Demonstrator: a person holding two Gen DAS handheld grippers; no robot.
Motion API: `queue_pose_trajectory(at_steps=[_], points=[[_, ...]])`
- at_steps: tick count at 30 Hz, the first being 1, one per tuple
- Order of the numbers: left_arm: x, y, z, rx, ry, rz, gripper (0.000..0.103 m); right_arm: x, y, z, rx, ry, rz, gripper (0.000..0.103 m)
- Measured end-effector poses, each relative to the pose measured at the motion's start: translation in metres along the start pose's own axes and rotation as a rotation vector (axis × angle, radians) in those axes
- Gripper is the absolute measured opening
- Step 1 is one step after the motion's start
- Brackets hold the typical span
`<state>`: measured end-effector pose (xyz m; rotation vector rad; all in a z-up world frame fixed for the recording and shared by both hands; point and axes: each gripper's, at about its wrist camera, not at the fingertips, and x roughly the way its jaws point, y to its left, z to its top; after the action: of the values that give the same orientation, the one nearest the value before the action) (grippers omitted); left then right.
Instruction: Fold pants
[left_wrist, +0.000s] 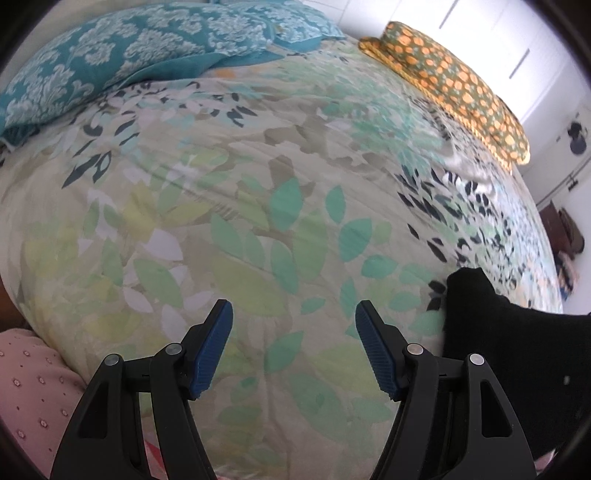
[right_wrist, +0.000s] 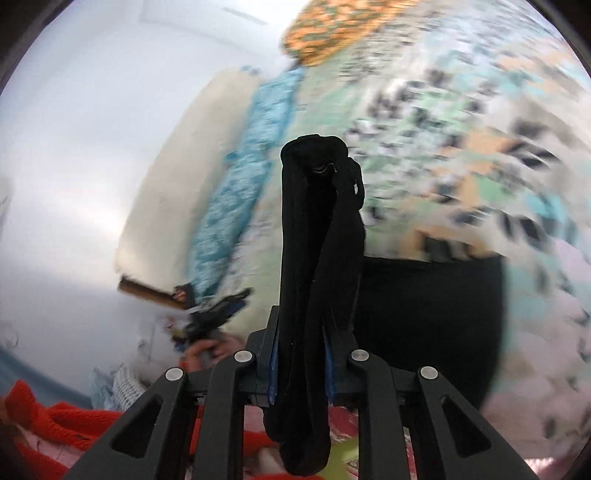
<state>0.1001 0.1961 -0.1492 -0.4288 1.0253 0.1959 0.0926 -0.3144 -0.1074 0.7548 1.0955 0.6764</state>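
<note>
Clamping a bunched fold of the black pants, the right gripper holds them clear of the bed. Left gripper gapes empty; pants at its 3 o'clock. Folding looks barely begun.
</note>
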Motion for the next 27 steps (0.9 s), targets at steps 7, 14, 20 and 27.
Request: queue_pose_trajectory(at_steps=[7, 14, 20, 27], points=[[-0.005, -0.022, -0.01, 0.123, -0.008, 0.023, 0.071, 0.01, -0.09, -0.014, 0.14, 0.001, -0.23, 0.033], [-0.011, -0.048, -0.024, 0.259, -0.008, 0.022, 0.071, -0.027, -0.076, -0.005, 0.102, -0.03, -0.257, 0.05], [-0.013, -0.063, -0.031, 0.304, 0.004, -0.009, 0.071, -0.042, -0.053, -0.033, 0.266, 0.038, -0.034, 0.05], [-0.017, -0.078, -0.04, 0.383, 0.001, -0.014, 0.072, -0.012, -0.083, -0.054, 0.428, 0.044, -0.12, 0.051]])
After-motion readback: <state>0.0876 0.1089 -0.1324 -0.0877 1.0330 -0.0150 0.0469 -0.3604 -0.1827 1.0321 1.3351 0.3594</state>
